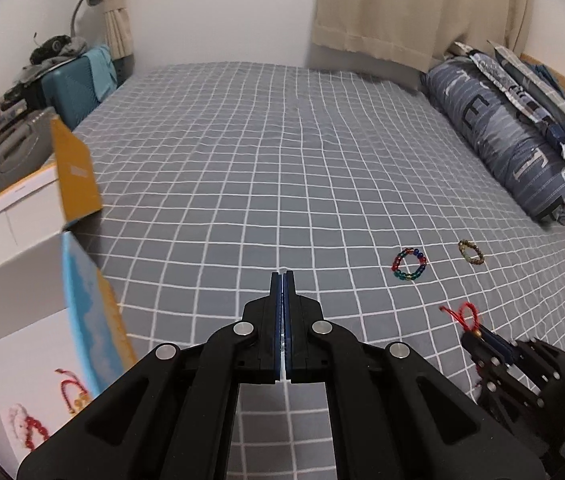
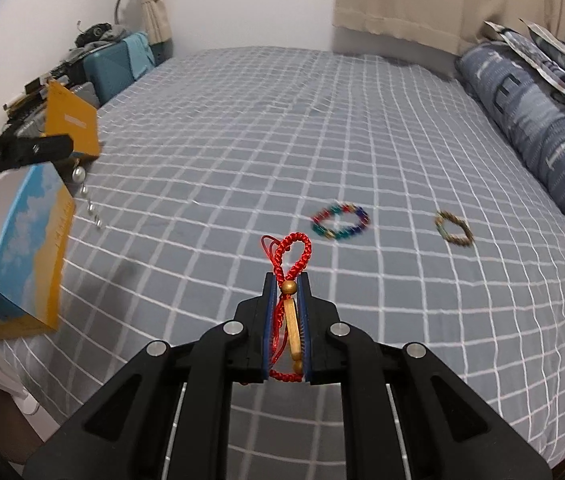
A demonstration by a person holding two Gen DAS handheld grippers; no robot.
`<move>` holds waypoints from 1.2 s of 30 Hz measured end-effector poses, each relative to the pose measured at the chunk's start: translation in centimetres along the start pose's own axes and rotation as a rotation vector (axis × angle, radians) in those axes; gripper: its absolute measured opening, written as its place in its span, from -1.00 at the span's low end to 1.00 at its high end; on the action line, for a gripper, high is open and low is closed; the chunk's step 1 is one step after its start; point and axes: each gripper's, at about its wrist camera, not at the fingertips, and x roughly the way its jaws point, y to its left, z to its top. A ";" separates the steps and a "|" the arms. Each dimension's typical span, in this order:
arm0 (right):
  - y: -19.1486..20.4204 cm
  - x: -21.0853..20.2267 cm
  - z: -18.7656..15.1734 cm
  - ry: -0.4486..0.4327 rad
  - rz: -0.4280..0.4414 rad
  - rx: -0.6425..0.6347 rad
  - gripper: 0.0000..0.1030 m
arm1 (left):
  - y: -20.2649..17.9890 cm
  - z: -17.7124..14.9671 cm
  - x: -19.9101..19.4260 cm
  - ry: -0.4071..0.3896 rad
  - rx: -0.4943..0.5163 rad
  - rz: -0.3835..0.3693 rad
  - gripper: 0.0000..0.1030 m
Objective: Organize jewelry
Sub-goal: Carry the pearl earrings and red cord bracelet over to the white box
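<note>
My right gripper (image 2: 286, 280) is shut on a red braided cord bracelet (image 2: 291, 254) with gold beads, held above the bed; it also shows in the left wrist view (image 1: 462, 316). My left gripper (image 1: 282, 278) is shut and empty over the grid-patterned bedsheet (image 1: 242, 160). A multicoloured bead bracelet (image 1: 409, 264) (image 2: 340, 220) and a small olive bead bracelet (image 1: 471, 252) (image 2: 453, 227) lie on the sheet to the right. An open white box (image 1: 14, 360) at the left edge holds red and pink bracelets (image 1: 30, 428).
The box has a blue and yellow lid flap (image 1: 90, 312) (image 2: 26, 256). A second yellow flap (image 1: 74, 172) stands behind it. Suitcases (image 1: 70, 88) and clutter sit at the far left. Blue pillows (image 1: 514, 128) line the right edge. Curtains hang at the back.
</note>
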 end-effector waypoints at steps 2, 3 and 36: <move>1.3 -0.2 0.8 -0.016 0.015 -0.015 -0.81 | 0.9 0.0 -1.2 -0.014 -0.006 -0.002 -1.00; 1.7 -0.2 1.0 -0.020 0.022 -0.021 -0.81 | 1.4 -0.1 -1.9 -0.021 -0.010 0.005 -1.00; 32.2 -0.6 5.9 0.014 0.399 -0.361 -0.81 | 24.7 -7.6 -13.3 -0.047 -0.272 0.343 -1.00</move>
